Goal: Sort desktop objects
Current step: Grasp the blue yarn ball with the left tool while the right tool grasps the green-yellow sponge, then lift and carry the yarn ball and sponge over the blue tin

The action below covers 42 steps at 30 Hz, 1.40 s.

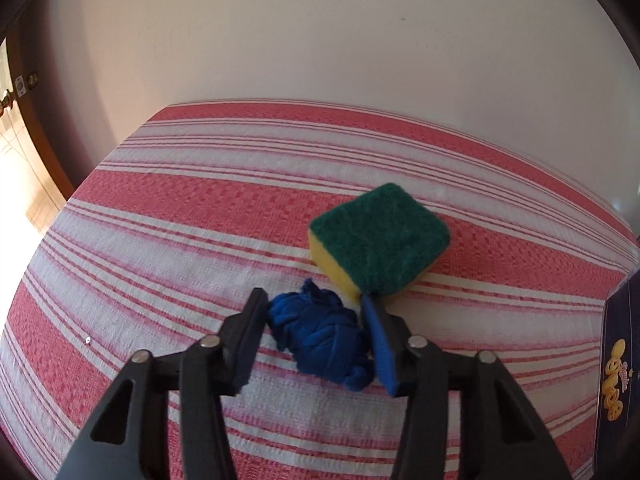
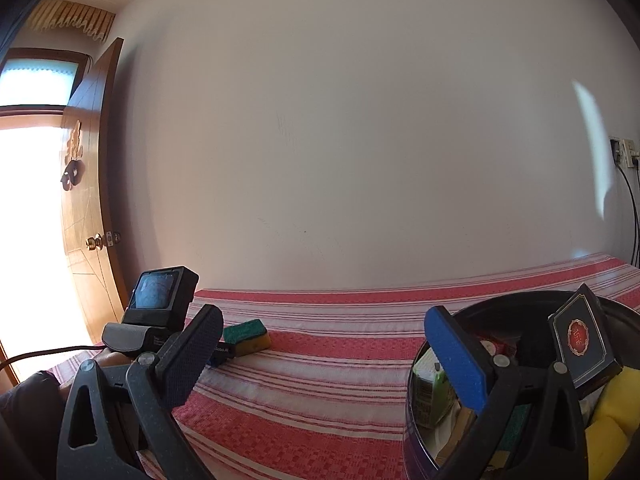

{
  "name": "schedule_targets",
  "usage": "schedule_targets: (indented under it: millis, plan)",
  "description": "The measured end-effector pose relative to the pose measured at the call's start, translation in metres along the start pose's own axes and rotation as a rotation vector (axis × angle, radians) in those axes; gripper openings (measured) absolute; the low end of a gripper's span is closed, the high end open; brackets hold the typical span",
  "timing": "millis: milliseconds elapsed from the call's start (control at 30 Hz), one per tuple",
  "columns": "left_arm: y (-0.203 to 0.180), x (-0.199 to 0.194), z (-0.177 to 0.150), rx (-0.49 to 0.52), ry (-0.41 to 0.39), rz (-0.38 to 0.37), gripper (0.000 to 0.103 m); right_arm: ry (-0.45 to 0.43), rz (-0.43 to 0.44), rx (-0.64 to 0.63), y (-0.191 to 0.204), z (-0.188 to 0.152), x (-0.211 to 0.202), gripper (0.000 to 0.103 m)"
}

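Left wrist view has your left claw [image 1: 316, 320] low over the counter [image 1: 160, 240], which wears a red and white striped cloth. The two fingers sit on either side of a crumpled blue cloth [image 1: 320, 340], and both pads look like they're touching it or just about, so call it closing on the cloth rather than a firm pinch; it's lying on the counter, not lifted. Just beyond the cloth is a green-topped yellow sponge [image 1: 378, 244], flat on the stripes, its near corner right by the tip of the right-hand finger. At the far right edge you can see a sliver of a dark blue tin [image 1: 618, 360] with yellow lettering.

Over in the right wrist view, your right claw [image 2: 324, 332] is spread wide with nothing between the fingers, hanging above the counter [image 2: 320, 360]. The tin [image 2: 412, 420] is at lower right, round and dark, already stuffed: a dark blue box [image 2: 582, 340] with a red emblem leaning upright, a green carton [image 2: 430, 384], something yellow and spongy [image 2: 612, 412]. Further left the sponge [image 2: 246, 336] shows up too, beside your other gripper's camera unit [image 2: 160, 296]. Wooden door [image 2: 92, 200] stands open at far left.
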<state>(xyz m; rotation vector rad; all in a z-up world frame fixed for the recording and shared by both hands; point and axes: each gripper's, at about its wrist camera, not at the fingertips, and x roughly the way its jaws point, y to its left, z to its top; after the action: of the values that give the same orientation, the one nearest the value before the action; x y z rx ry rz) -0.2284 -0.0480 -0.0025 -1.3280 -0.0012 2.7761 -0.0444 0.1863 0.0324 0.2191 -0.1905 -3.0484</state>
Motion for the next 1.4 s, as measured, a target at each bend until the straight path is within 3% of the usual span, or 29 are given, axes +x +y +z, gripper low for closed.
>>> schedule_targets:
  millis: [67, 133, 300, 400, 467, 567, 667, 967, 1100, 1133, 1167, 1200, 1300, 1400]
  plan:
    - [0.001, -0.001, 0.000, -0.005, 0.000, -0.012, 0.045, 0.008, -0.005, -0.013, 0.002, -0.001, 0.001, 0.102]
    - [0.013, -0.001, 0.003, -0.058, -0.010, -0.089, 0.045, 0.013, -0.007, -0.030, 0.007, -0.002, 0.001, 0.102]
    - [0.060, -0.006, -0.001, -0.295, -0.081, -0.204, 0.045, 0.049, 0.035, -0.066, 0.024, 0.001, 0.012, 0.102]
    - [0.080, -0.020, -0.005, -0.384, -0.176, -0.163, 0.045, 0.127, 0.091, -0.072, 0.033, 0.012, 0.039, 0.102]
    - [0.085, -0.034, -0.004, -0.371, -0.258, -0.104, 0.045, 0.180, 0.133, -0.070, 0.038, 0.019, 0.065, 0.102]
    - [0.085, -0.053, -0.005, -0.339, -0.368, -0.027, 0.045, 0.257, 0.124, -0.073, 0.046, 0.020, 0.114, 0.102]
    - [0.088, -0.062, -0.005, -0.315, -0.424, 0.030, 0.045, 0.366, 0.142, -0.058, 0.053, 0.013, 0.165, 0.102]
    - [0.120, -0.061, -0.008, -0.422, -0.387, 0.029, 0.045, 0.662, 0.116, -0.188, 0.079, -0.024, 0.274, 0.102]
    - [0.130, -0.045, -0.004, -0.450, -0.362, 0.015, 0.045, 0.692, 0.103, -0.229, 0.088, -0.046, 0.295, 0.101]
    - [0.131, -0.044, -0.003, -0.455, -0.357, 0.012, 0.045, 0.742, 0.101, -0.237, 0.088, -0.053, 0.303, 0.087]
    - [0.129, -0.044, -0.004, -0.457, -0.354, 0.012, 0.045, 0.776, 0.111, -0.229, 0.086, -0.058, 0.307, 0.082]
    - [0.128, -0.045, -0.004, -0.456, -0.353, 0.012, 0.045, 0.753, 0.105, -0.222, 0.083, -0.056, 0.304, 0.072]
    - [0.125, -0.045, -0.003, -0.446, -0.357, 0.010, 0.045, 0.704, 0.145, -0.159, 0.072, -0.051, 0.296, 0.072]
    - [0.120, -0.050, -0.005, -0.435, -0.386, 0.003, 0.045, 0.589, 0.147, -0.104, 0.059, -0.040, 0.275, 0.072]
